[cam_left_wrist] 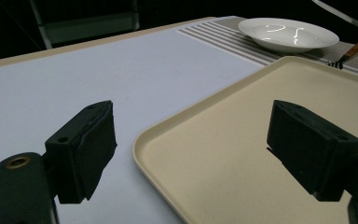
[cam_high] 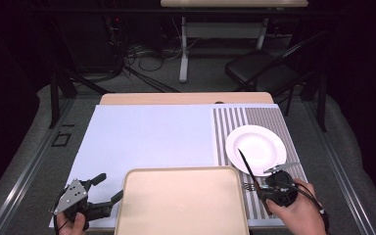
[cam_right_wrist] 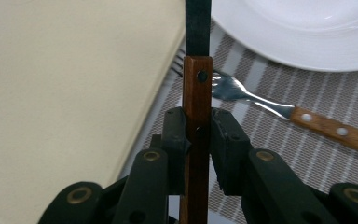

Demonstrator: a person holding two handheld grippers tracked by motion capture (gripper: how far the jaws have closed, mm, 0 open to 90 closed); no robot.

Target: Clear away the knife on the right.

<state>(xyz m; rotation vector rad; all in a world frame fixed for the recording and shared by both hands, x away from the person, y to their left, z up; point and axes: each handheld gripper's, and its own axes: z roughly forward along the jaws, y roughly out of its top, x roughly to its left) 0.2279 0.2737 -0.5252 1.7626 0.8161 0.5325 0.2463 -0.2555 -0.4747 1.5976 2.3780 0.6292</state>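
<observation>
My right gripper is shut on a knife with a wooden handle and a dark blade. The blade points up and away over the near rim of a white plate. A fork with a wooden handle lies on the striped placemat, just past the right gripper, between the plate and the beige tray. My left gripper is open at the tray's near left corner, with nothing between its jaws. Its right jaw hangs over the tray.
A pale blue-white mat covers the table's left and middle. The plate sits at the far right in the left gripper view. Beyond the table stand a black folding chair and another table, with cables on the floor.
</observation>
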